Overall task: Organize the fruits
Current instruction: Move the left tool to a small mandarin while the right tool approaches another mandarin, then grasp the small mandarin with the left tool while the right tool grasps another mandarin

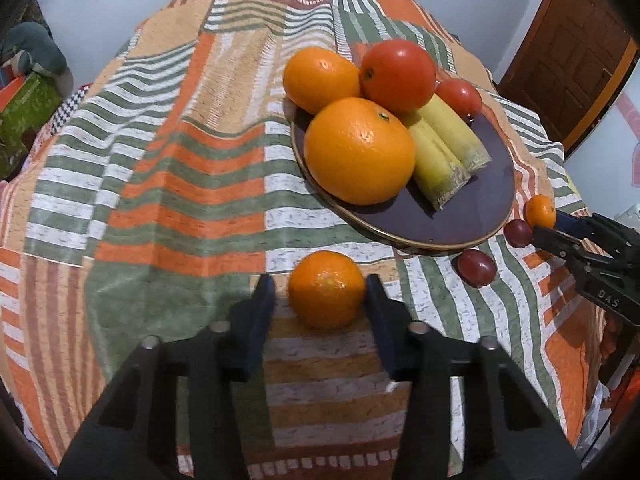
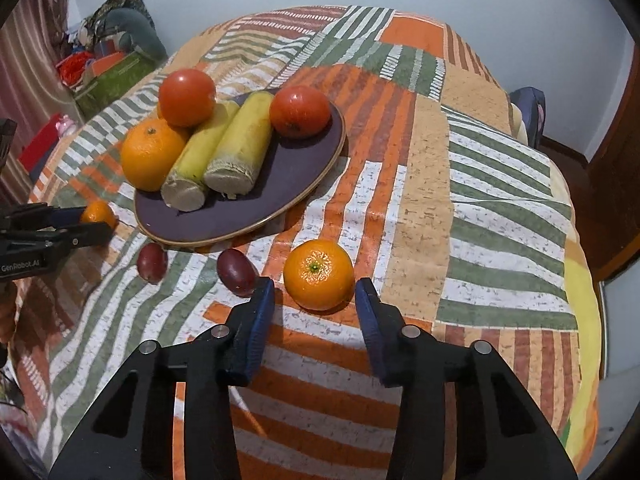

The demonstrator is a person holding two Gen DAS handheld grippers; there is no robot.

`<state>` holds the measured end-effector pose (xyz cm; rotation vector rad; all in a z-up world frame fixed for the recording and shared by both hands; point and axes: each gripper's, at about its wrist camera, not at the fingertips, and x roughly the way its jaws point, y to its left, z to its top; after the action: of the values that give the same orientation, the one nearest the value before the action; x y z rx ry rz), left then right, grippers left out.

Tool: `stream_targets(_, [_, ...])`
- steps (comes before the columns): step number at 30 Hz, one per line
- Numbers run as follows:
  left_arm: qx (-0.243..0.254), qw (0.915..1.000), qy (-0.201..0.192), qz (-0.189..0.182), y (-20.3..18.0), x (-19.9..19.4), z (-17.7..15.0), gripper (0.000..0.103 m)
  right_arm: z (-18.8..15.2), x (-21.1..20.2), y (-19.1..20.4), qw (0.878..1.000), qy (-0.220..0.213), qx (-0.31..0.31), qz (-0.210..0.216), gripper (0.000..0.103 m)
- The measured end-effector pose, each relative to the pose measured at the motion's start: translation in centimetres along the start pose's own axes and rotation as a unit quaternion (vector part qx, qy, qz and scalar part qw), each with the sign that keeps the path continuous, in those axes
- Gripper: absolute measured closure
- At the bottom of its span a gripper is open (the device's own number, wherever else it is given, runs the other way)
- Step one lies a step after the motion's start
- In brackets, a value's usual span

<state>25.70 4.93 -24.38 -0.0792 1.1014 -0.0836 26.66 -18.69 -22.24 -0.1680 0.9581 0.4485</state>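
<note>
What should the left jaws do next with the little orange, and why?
Probably close the left gripper on the little orange. The orange lies on the tablecloth right between the open jaws, and it is not yet on the plate.

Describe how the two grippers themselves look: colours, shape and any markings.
Both are alike. The left gripper and right gripper each have a black, angular plastic frame with cut-out openings and round silver pins at the joints. Each carries two flat fingers with dark blue pads. Seen from the other camera, the left gripper's side bears white "GenRobot.AI" lettering, and the right's shows embossed "DAS". No cables or sleeves show.
</note>
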Motion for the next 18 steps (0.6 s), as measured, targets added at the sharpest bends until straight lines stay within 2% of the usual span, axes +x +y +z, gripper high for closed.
stream_targets(9, [0.006,0.9998,-0.016,0.006,-0.5,-0.9,0.2,0.065,0.3,-0.7,-0.5,1.0,-0.016,0.015,0.012,0.071])
stream_targets(18, [0.016,0.9987,-0.048,-0.01,-2.0,-3.1,1.5,0.065,1.6,-2.6,0.8,0.999,-0.047,-0.002,0.017,0.071])
